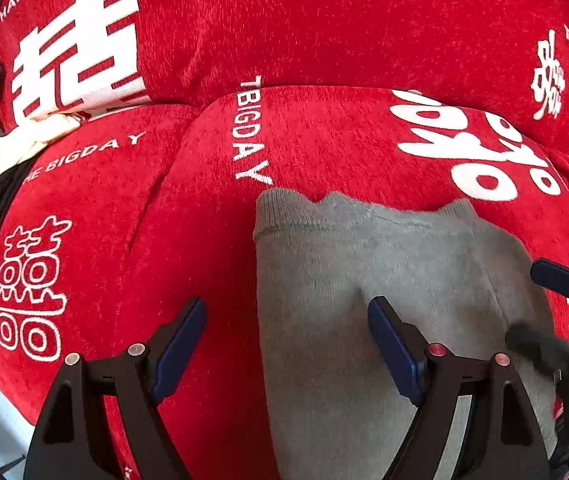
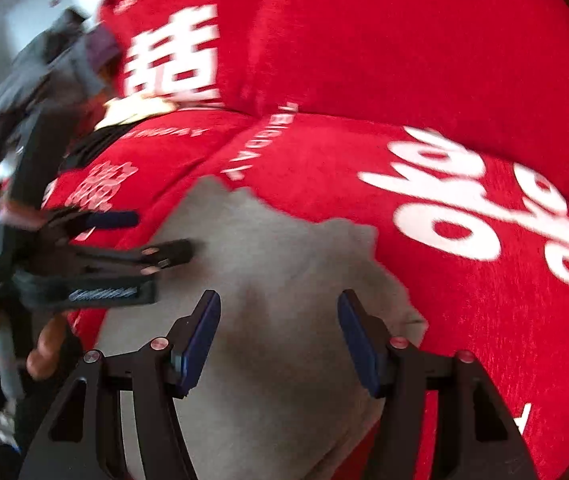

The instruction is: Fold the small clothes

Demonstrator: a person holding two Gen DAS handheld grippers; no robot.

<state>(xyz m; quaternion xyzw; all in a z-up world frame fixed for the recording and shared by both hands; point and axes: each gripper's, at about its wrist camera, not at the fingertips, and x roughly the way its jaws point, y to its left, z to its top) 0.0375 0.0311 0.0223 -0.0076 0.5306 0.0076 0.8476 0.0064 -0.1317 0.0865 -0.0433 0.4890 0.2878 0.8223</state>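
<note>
One grey knit garment [image 1: 364,264], flat

Light on my left view is bright and even, daylight-like, and the red cover [image 1: 324,40] comes out saturated with crisp white lettering. The grey garment [image 1: 364,280] shows soft shading in its creases and no hard shadows. My left gripper [image 1: 288,316] is sharp, with small glints on its rivets. Fisheye bending curves everything toward the dark corners. My right view is smeared by motion: the lettering streaks, the garment's [image 2: 284,280] edge is fuzzy, and the hand [image 2: 40,352] at the left edge blurs. Only my right gripper [image 2: 280,312] stays crisp there.
</note>
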